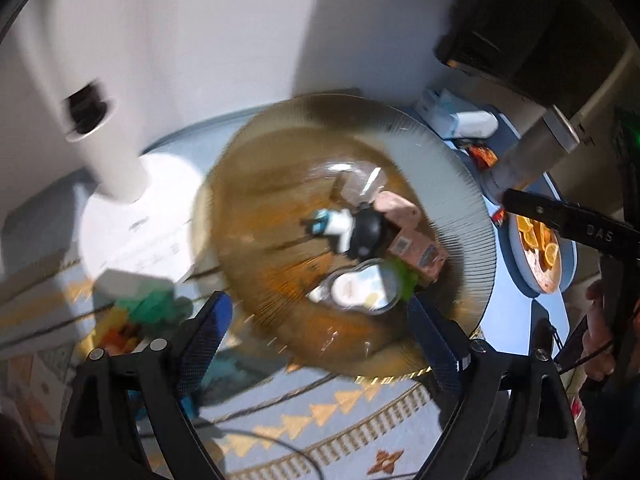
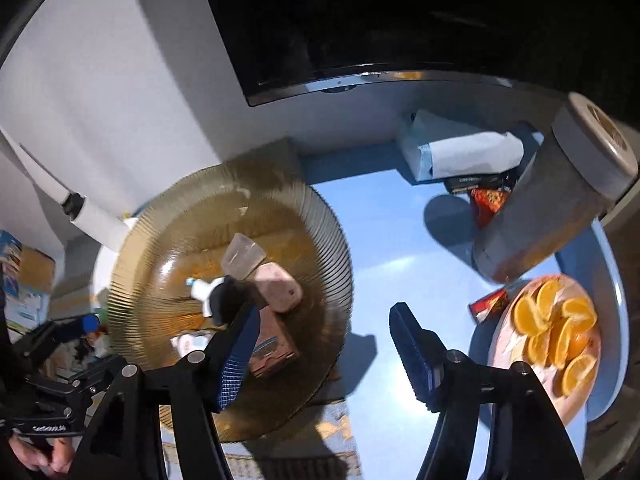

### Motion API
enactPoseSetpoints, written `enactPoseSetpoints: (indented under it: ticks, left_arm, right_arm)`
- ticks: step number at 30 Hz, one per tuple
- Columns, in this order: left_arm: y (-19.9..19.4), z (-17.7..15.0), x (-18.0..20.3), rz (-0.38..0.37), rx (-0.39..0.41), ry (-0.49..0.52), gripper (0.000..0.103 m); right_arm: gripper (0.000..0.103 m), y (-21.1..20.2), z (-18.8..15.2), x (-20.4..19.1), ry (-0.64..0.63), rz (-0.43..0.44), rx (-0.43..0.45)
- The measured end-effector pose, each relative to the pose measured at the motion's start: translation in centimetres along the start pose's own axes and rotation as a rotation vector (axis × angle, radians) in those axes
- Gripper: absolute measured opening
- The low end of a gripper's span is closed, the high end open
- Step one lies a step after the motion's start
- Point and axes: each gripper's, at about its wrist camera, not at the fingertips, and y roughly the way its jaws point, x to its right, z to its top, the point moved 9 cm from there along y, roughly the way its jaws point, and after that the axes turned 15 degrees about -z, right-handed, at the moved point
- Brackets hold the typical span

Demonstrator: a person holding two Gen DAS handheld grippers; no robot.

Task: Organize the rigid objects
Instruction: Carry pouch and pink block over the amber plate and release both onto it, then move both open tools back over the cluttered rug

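Amber ribbed glass plate (image 2: 316, 232) overhangs the blue tabletop's (image 2: 384, 232) left edge, loaded with a pink block (image 2: 280, 286) and carton (image 2: 272, 344). Both your left tool (image 1: 320, 320) and right tool (image 2: 320, 344) are spread, empty. It's likely heavy, slippery, breakable; grip the rim.

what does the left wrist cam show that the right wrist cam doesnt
Only the left wrist view shows the patterned rug and a green block. Only the right wrist view shows the dark screen and the whole canister. Both show the amber glass plate of small objects, the orange slices and the blue table.
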Motion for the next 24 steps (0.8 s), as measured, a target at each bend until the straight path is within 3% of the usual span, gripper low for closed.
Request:
enactPoseSetpoints:
  ticks: [9,24]
  left_arm:
    - [-7.9,-3.3,-5.2,0.029,0.134,-0.170,0.089]
    - [-19.7,-7.6,-14.2,0.132,0.301,-0.295,0.089]
  right_arm:
    - [0.066,-3.7,-2.5,-3.8,-0.025,0.034,0.017]
    - [0.066,-7.6,-6.1,-9.1,0.017,0.104,0.002]
